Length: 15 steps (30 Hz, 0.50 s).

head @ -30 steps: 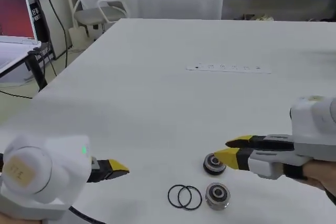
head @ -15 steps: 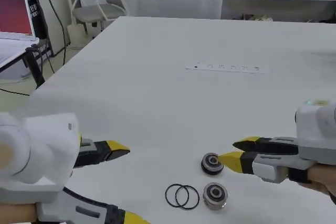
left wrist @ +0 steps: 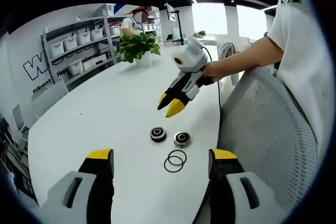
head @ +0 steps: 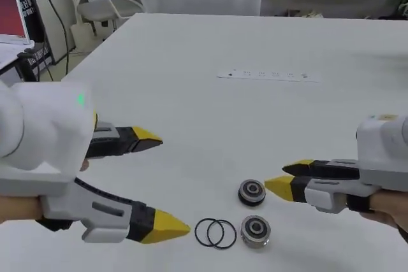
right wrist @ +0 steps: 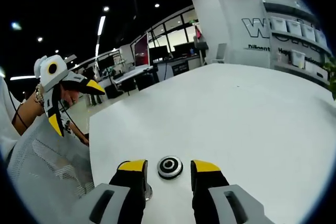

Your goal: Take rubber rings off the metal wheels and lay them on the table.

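Two rings [head: 215,232] lie on the table [head: 191,62], and both tools are empty.
Your left gripper [head: 164,184] is spread wide and holds nothing, its tips pointing to 3 o'clock. Your right gripper [head: 279,178] is partly open and also empty, with its jaws close at 3 o'clock of the far wheel [head: 252,192], which has a dark rim. The near wheel [head: 255,229] sits at that wheel's 6 o'clock. The rings overlap each other, just at 9 o'clock of the near wheel.
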Motion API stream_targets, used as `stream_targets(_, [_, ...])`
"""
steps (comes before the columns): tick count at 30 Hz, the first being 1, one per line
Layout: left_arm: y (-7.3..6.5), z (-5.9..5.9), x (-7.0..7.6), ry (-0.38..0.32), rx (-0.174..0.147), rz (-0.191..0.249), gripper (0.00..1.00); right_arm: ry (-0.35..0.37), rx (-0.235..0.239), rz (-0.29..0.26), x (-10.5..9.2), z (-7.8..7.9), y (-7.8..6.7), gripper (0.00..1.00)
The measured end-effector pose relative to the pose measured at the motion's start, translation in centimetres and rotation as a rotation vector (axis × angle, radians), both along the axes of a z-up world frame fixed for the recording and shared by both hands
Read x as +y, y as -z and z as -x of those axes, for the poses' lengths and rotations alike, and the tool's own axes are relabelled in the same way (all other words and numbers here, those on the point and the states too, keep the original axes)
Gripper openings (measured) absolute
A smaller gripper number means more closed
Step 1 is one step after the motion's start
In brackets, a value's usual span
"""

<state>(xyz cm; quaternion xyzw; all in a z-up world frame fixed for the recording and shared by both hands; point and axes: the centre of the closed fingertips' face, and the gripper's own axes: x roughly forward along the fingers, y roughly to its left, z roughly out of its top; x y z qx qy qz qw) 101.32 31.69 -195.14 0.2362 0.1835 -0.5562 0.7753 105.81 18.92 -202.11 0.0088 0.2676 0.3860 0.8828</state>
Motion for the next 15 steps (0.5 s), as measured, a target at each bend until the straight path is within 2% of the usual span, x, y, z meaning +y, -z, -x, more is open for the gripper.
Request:
stream_targets(7, [-1.7, -1.0, -1.9, 0.05, -0.041, 0.016, 0.7, 0.017, 0.007, 0.001, -0.4, -0.1, 0.2, 0.3])
stream_targets(12, [-2.3, -2.2, -2.9, 0.072, -0.07, 0.0, 0.69, 0.018, 0.007, 0.01, -0.5, -0.1, 0.3, 0.3])
stream_targets(15, [-2.9, -2.6, -3.5, 0.083, -0.077, 0.018, 0.68, 0.023, 0.005, 0.007, -0.6, -0.1, 0.2, 0.3])
